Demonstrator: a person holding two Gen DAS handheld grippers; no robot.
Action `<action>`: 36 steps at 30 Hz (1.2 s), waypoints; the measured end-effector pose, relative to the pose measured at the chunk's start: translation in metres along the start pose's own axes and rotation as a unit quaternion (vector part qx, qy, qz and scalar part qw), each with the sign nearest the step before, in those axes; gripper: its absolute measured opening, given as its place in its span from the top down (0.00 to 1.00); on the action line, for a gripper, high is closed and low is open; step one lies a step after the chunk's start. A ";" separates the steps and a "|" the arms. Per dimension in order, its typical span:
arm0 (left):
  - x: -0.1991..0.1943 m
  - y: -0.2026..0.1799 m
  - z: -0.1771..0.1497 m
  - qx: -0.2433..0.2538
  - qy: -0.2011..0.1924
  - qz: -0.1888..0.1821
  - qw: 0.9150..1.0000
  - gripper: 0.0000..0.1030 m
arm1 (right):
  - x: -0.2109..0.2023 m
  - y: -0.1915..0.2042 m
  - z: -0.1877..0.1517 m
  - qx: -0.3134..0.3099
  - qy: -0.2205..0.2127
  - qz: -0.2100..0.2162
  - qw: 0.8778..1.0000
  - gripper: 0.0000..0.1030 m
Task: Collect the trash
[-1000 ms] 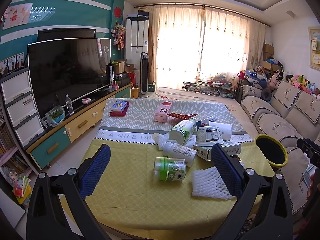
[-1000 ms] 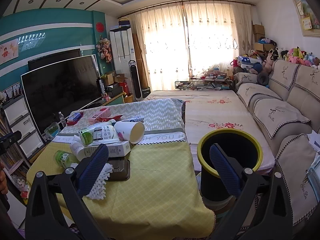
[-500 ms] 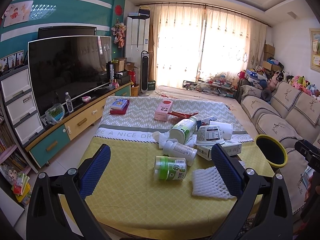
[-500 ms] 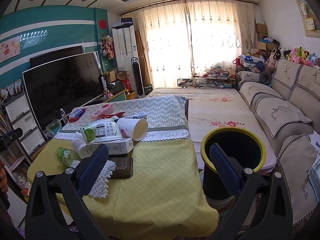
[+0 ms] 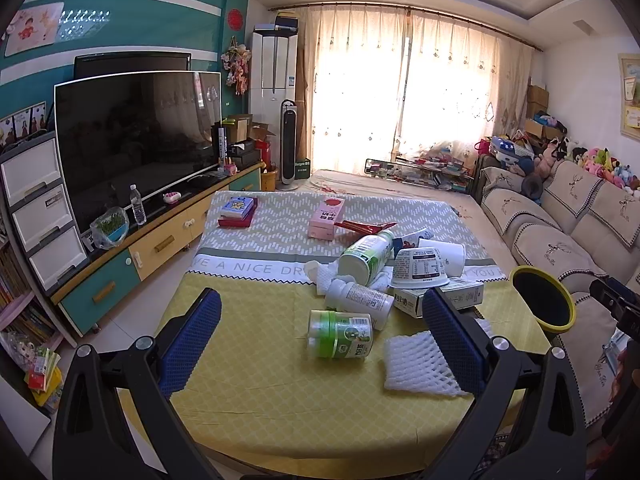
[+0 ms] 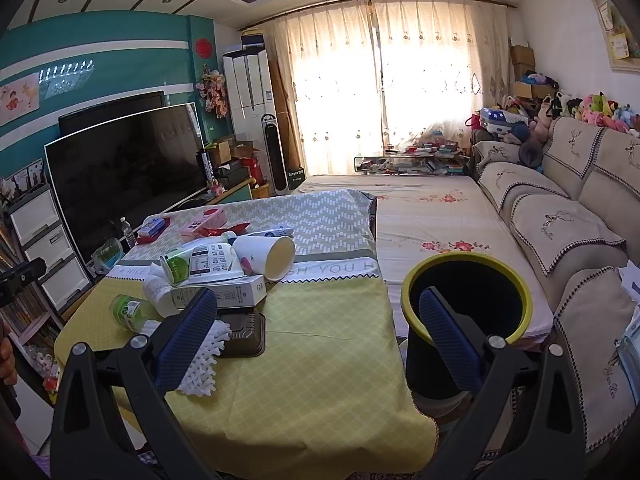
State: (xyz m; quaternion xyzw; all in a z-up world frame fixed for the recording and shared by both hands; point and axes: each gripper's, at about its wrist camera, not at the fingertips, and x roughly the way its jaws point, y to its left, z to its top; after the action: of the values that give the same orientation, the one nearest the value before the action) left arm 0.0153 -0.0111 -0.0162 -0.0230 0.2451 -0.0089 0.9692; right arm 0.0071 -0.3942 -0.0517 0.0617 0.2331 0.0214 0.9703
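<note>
Trash lies piled on the yellow tablecloth: a green-lidded jar on its side, a white foam net, a white bottle, a green-label bottle, a paper bowl, a paper cup, a carton box and a dark tray. A black bin with a yellow rim stands right of the table. My left gripper is open and empty, above the table's near edge, framing the jar. My right gripper is open and empty, between the pile and the bin.
A pink box, red wrapper and books lie farther back on the table. A TV on a low cabinet is to the left, a sofa to the right, a covered daybed behind the bin.
Both views have shifted slightly; the pile and bin look a little nearer in the right wrist view. Both grippers stay open and empty.
</note>
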 end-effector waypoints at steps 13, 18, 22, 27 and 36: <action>0.004 0.003 -0.001 -0.004 0.002 0.005 1.000 0.04 | 0.006 -0.003 -0.004 0.000 0.010 0.002 1.000 0.06; 0.005 0.004 -0.002 -0.005 0.004 0.007 1.000 0.04 | 0.012 0.000 -0.006 -0.001 0.017 0.006 1.000 0.06; 0.007 0.006 -0.003 -0.006 0.004 0.010 1.000 0.04 | 0.025 0.014 -0.012 -0.014 0.032 0.023 0.999 0.06; 0.012 0.010 -0.006 -0.008 0.009 0.017 1.000 0.04 | 0.049 0.042 -0.027 -0.039 0.061 0.060 0.996 0.06; 0.024 0.019 -0.013 -0.015 0.024 0.022 0.999 0.04 | 0.086 0.088 -0.054 -0.076 0.115 0.111 0.984 0.11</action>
State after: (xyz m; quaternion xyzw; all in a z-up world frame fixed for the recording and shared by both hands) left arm 0.0304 0.0068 -0.0401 -0.0321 0.2688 0.0157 0.9625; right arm 0.0575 -0.2947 -0.1269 0.0108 0.3328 0.1536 0.9303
